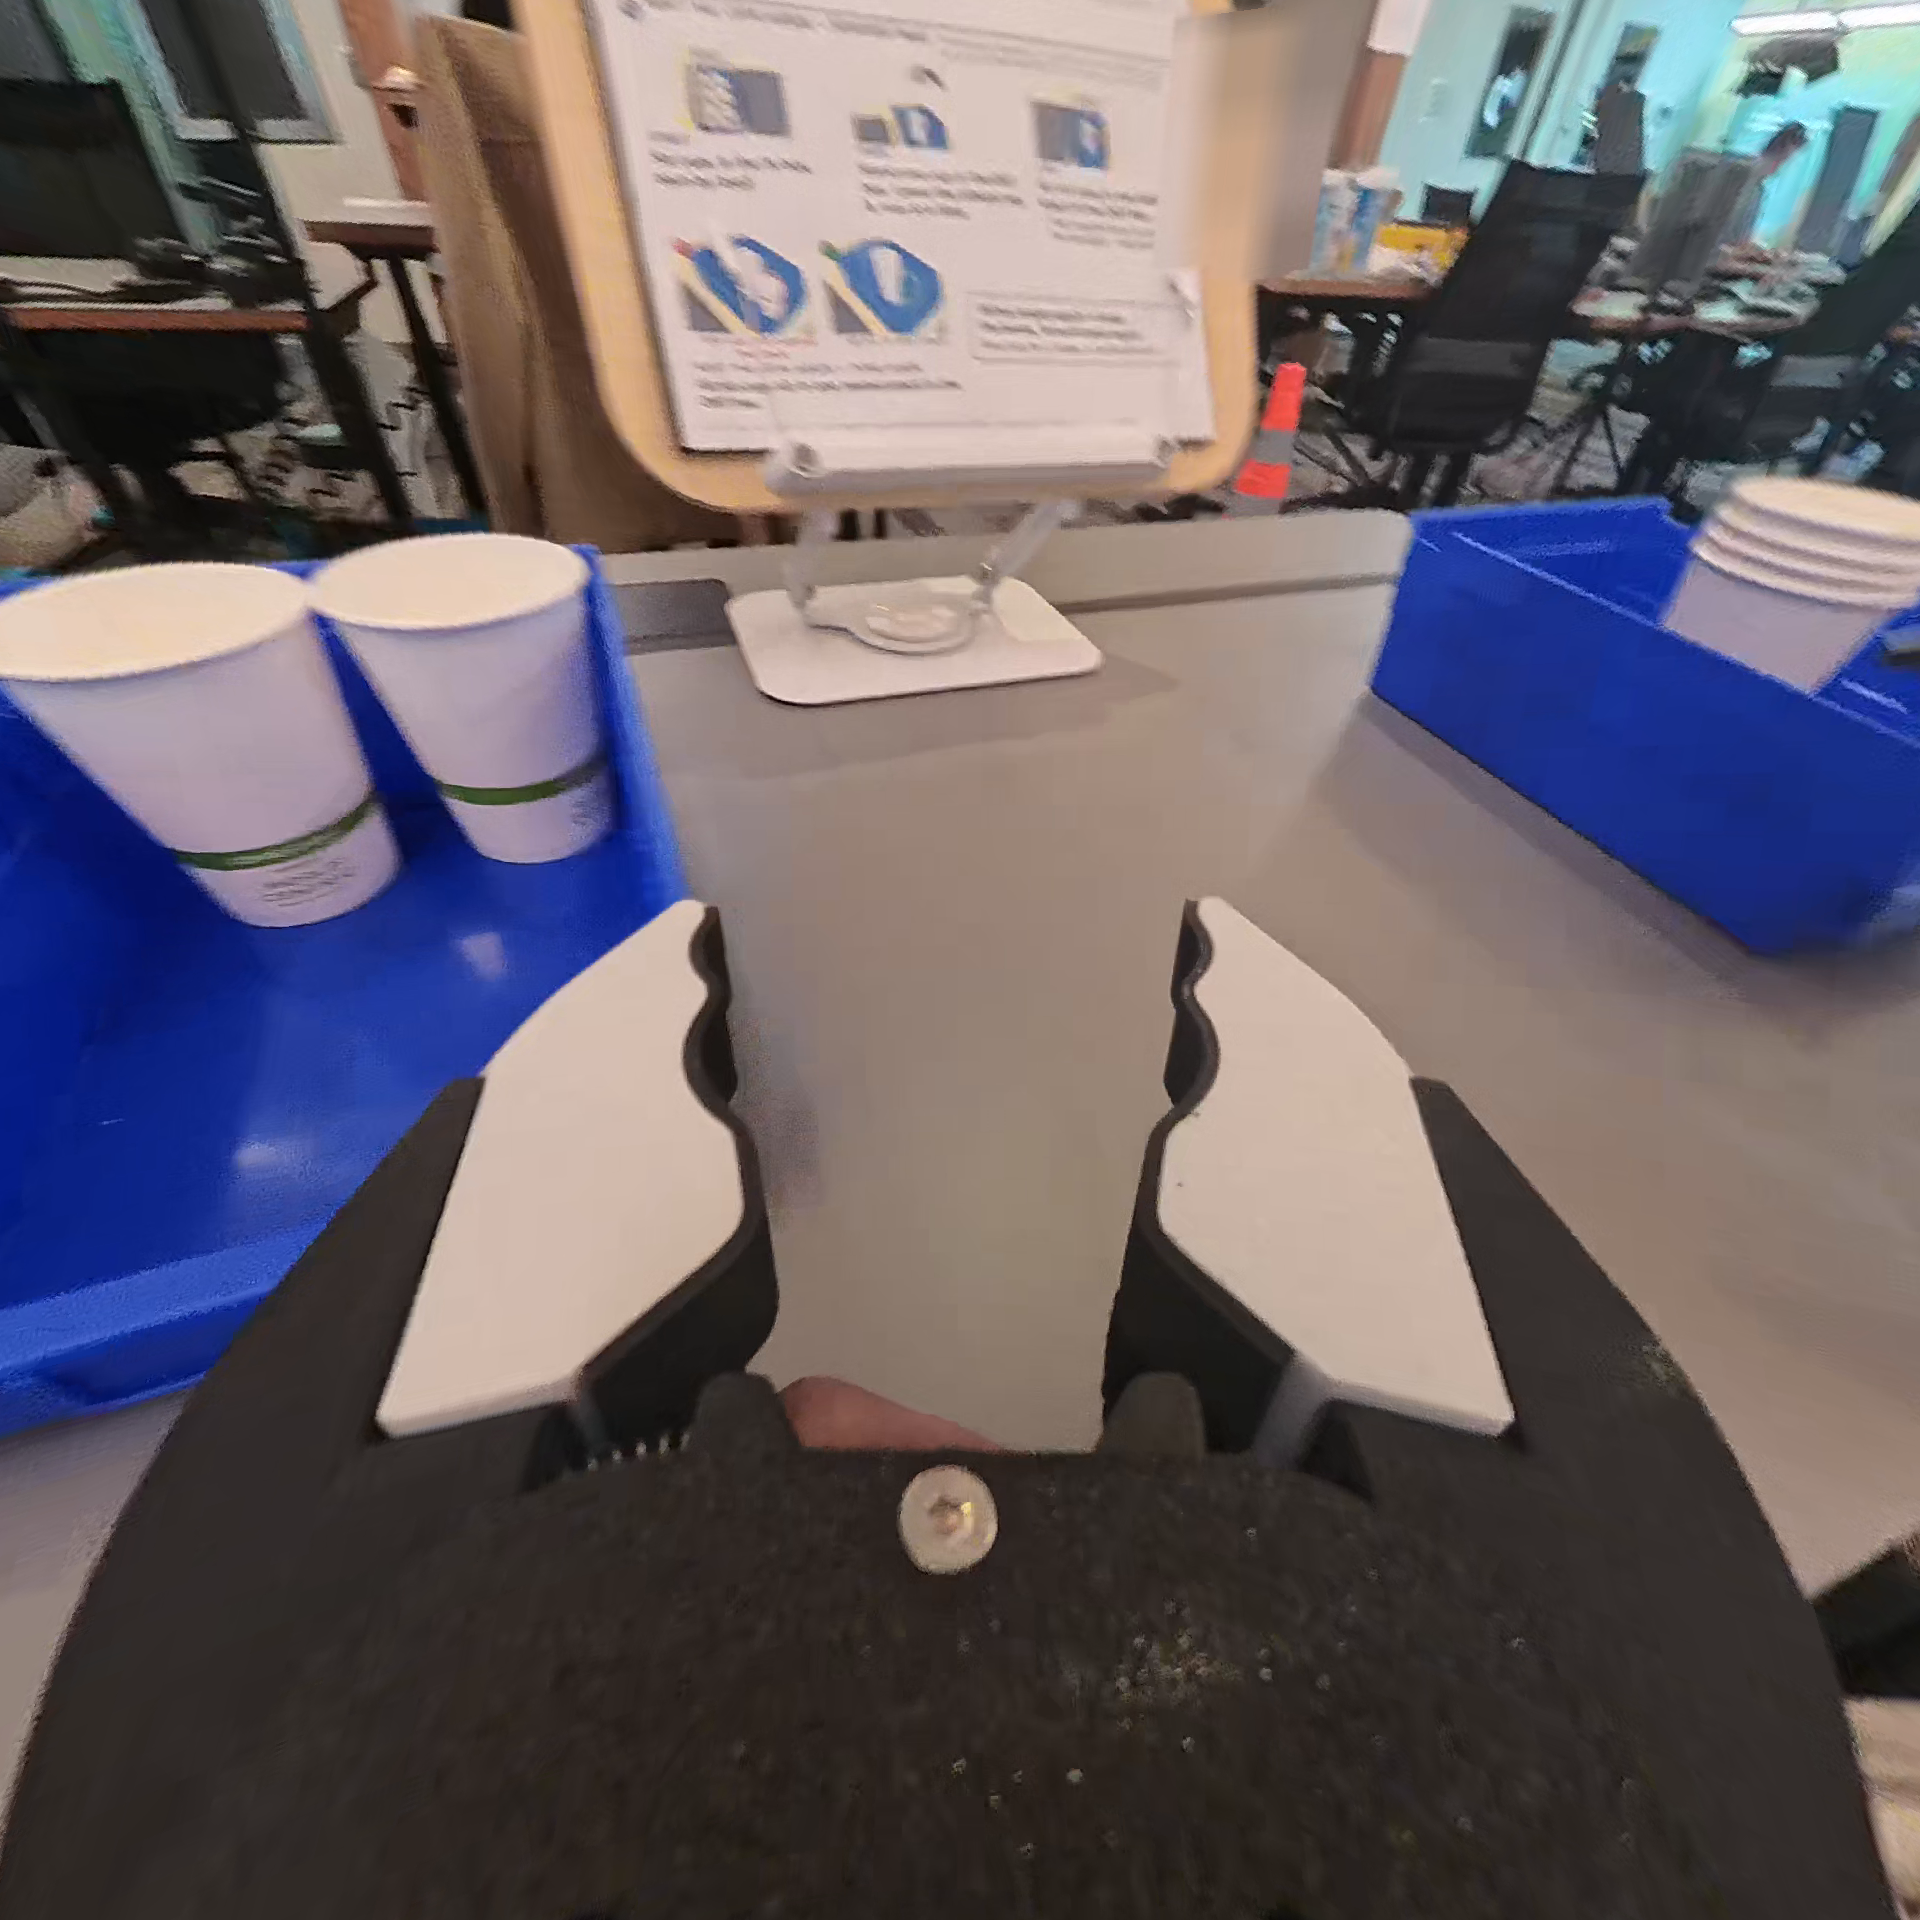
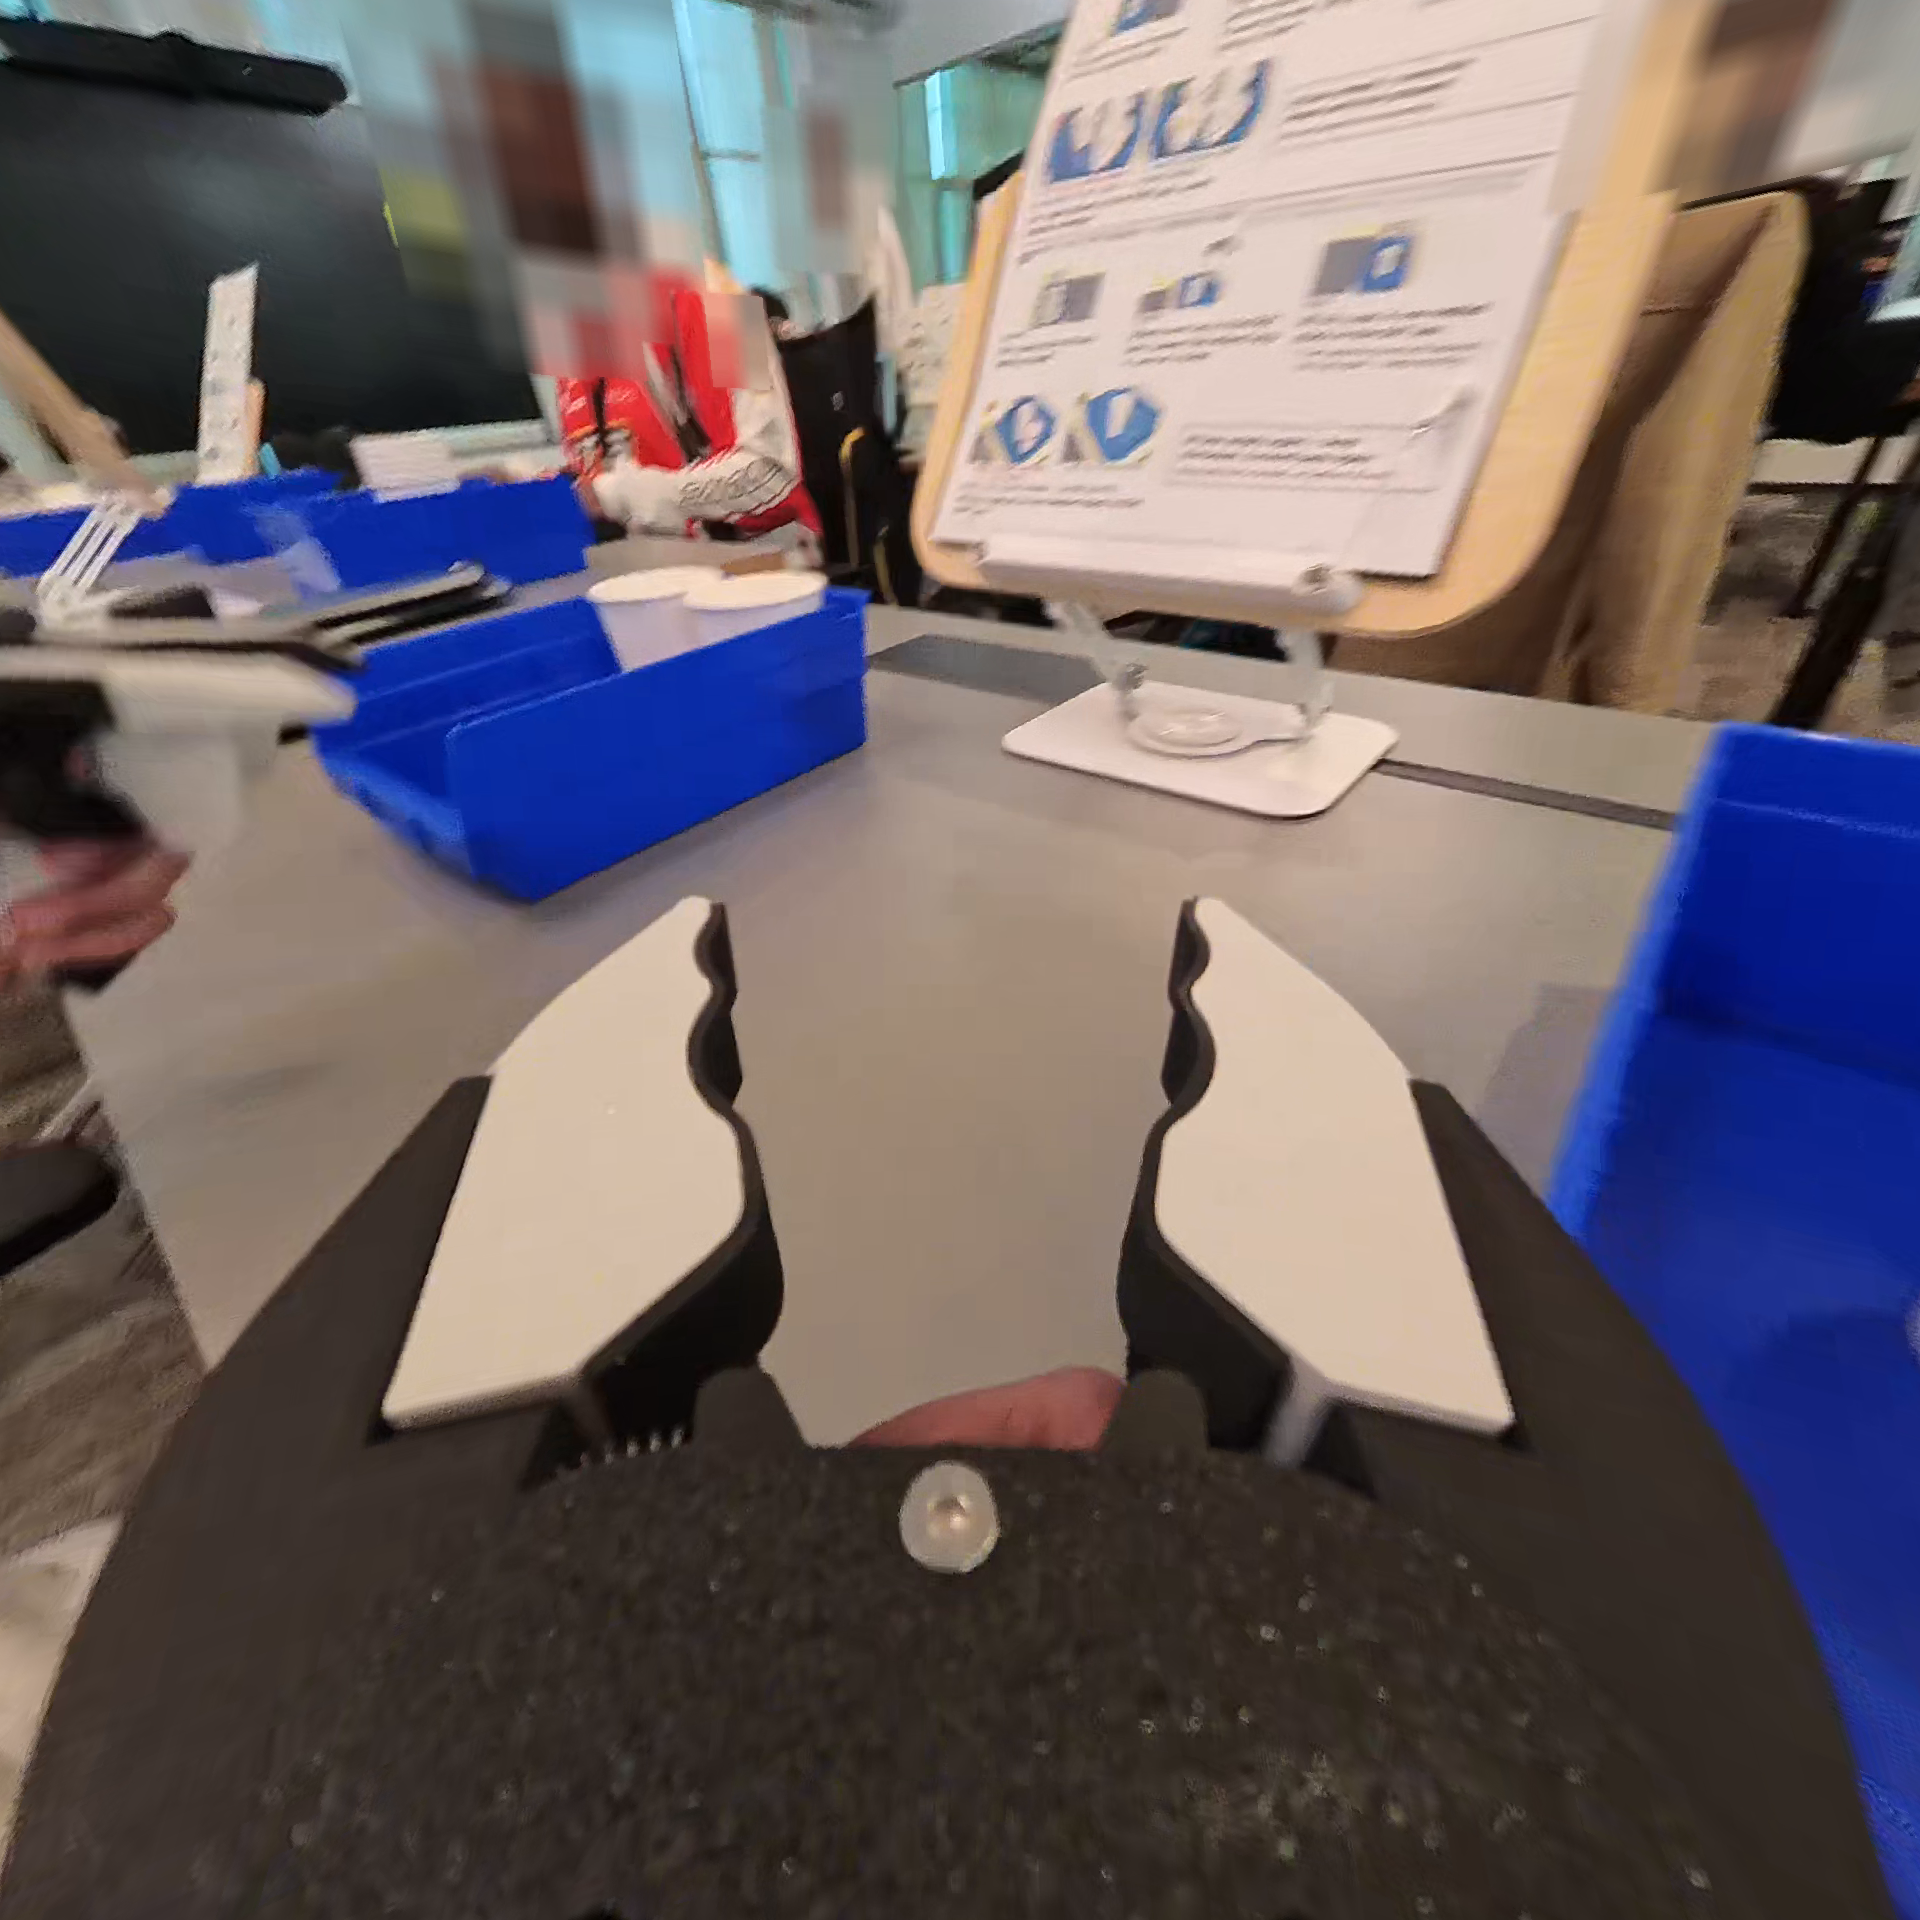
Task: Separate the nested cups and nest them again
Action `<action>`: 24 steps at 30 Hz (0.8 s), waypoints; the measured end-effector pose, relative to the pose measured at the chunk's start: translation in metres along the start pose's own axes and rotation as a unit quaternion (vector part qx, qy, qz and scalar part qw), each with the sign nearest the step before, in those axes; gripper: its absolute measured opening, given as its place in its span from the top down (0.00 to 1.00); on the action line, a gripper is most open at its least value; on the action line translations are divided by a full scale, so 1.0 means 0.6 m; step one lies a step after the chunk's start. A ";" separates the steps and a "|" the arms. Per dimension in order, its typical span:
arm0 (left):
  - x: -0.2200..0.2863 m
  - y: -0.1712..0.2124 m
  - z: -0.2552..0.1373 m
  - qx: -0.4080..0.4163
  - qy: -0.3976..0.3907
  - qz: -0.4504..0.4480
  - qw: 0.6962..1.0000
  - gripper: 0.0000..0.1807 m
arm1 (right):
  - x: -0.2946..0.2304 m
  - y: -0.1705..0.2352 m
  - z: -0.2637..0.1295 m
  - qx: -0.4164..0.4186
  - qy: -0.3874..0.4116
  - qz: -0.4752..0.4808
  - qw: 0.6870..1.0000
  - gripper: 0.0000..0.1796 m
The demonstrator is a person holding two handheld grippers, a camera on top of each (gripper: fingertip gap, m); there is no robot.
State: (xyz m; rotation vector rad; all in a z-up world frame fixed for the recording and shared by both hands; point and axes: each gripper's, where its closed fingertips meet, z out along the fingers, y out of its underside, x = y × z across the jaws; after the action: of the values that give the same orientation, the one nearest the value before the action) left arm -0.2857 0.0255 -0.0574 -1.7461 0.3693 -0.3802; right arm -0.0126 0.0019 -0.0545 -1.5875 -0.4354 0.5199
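Both the left gripper (image 1: pixel 951 914) and right gripper (image 2: pixel 951 914) hover released over a grey table (image 1: pixel 987 790), grasping nothing. Two single cups (image 1: pixel 197 727) stand in a blue bin (image 1: pixel 312 1039) at ten o'clock; a nested stack of cups (image 1: pixel 1797 571) sits in another blue bin (image 1: pixel 1579 717) at two o'clock.

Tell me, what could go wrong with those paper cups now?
1. The two single cups stand very close together in the left blue bin, so grabbing one might knock over its neighbour.
2. The nested stack in the right blue bin looks tilted, so a nudge might tip it.
3. Both the left gripper and right gripper are open and empty; squeezing thin paper cups too hard could crush them.
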 end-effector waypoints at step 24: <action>-0.443 0.039 0.248 -0.205 -0.274 -0.060 0.938 0.49 | -0.067 0.056 0.017 -0.062 -0.078 -0.013 0.995 0.59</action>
State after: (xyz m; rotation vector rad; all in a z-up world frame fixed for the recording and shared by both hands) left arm -0.4580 0.2685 -0.1238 -2.1978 -0.0738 0.1211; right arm -0.0527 -0.0150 -0.0856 -1.6638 -0.6146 0.6094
